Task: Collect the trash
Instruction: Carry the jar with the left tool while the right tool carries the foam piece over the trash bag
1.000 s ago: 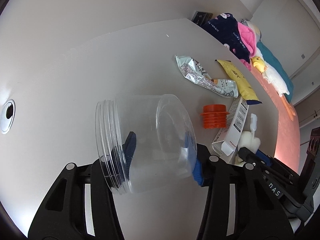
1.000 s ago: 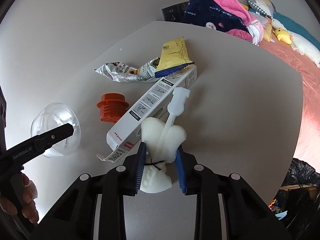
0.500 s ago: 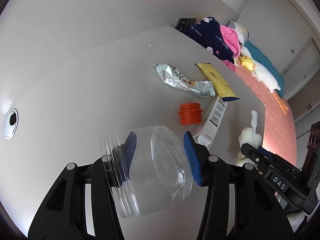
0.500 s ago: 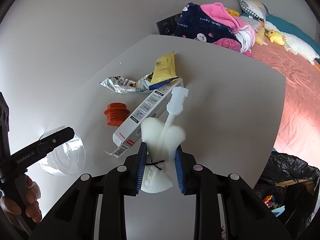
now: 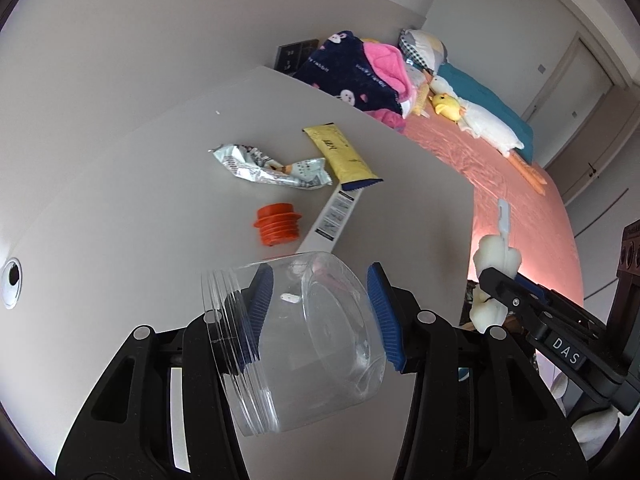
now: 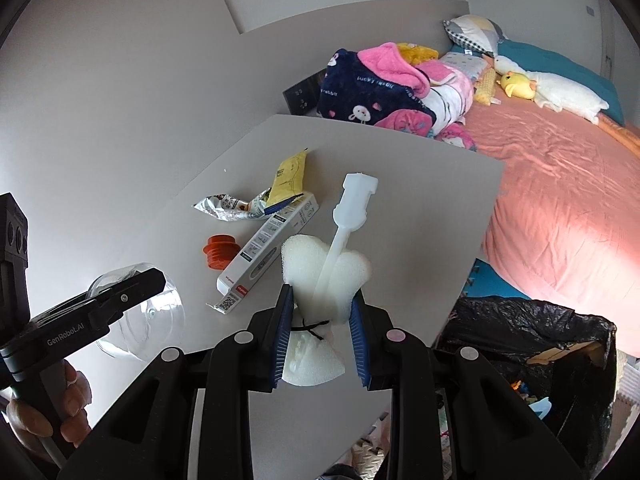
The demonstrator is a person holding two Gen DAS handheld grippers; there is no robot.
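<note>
My left gripper is shut on a clear plastic jar, held on its side above the white table; the jar also shows in the right wrist view. My right gripper is shut on a white foam sponge brush, lifted above the table's near edge; the brush also shows in the left wrist view. On the table lie an orange ribbed cap, a long white carton, a crumpled silver wrapper and a yellow packet.
A bin lined with a black bag stands below the table's right edge. A pink bed with blankets and soft toys lies beyond the table. A wall runs along the left.
Both grippers have risen and pulled back from the table, carrying the jar and the sponge brush. The trash bag has come into the right wrist view.
</note>
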